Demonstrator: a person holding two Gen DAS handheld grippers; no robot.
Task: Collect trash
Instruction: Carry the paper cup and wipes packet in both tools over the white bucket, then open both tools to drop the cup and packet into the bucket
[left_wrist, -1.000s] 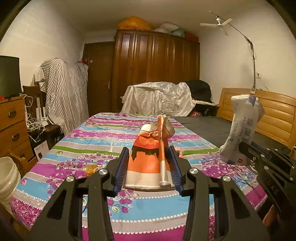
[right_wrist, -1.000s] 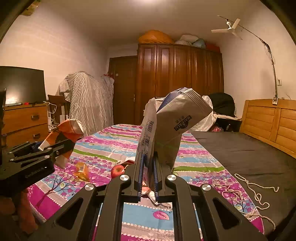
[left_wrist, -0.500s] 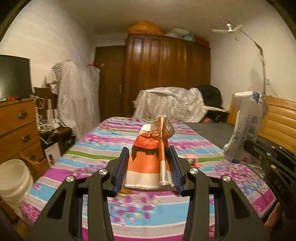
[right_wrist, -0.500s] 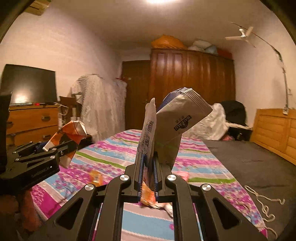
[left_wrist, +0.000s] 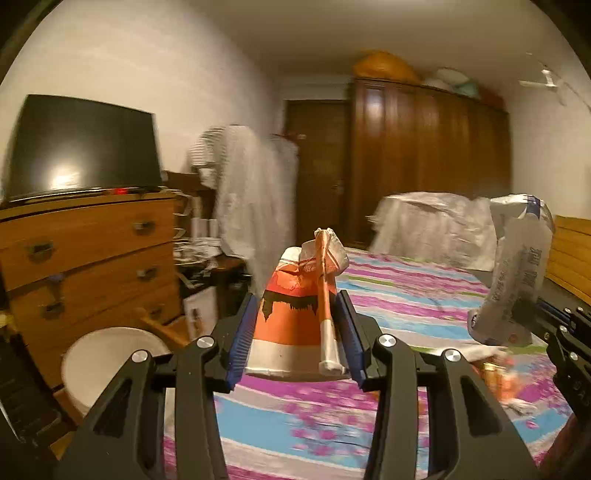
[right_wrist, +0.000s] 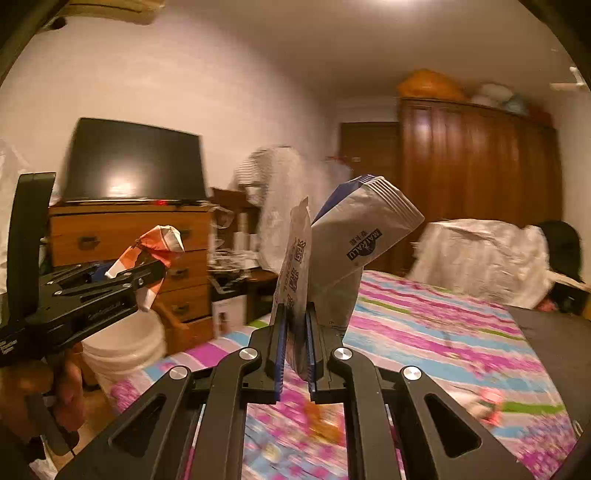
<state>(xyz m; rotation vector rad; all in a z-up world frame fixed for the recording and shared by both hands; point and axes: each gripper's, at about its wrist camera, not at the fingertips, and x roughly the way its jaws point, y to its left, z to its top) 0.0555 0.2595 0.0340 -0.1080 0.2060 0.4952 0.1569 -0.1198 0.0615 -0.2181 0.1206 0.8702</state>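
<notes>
Trash is already in both claws: the left claw (left_wrist: 297, 325) is clamped on a crushed orange-and-white paper carton (left_wrist: 295, 302) with a paper-wrapped straw (left_wrist: 327, 314) lying against its right side, and the right claw (right_wrist: 294, 347) is pressed together on the lower edge of a flattened grey-and-blue snack bag (right_wrist: 354, 251), which stands upright above its fingers. Both claws hang above the near left corner of the bed (left_wrist: 406, 295) with its striped floral cover, pointing toward a wooden dresser (left_wrist: 88, 258); a white bucket (left_wrist: 107, 354) stands on the floor between that dresser and the bed's corner, and it looks like the place for the trash, though that is a judgement. Risk lies mainly with the snack bag: it is pinched only at one thin edge, tall and floppy, so a quick swing could pull it loose or fold it over. The carton is squeezed across a soft, crumpled body, and the straw seems held only by that pressure, so it might slip out short of the bucket. Small wrappers (left_wrist: 498, 376) lie on the bed's near edge, blurred, apparently uncollected.
</notes>
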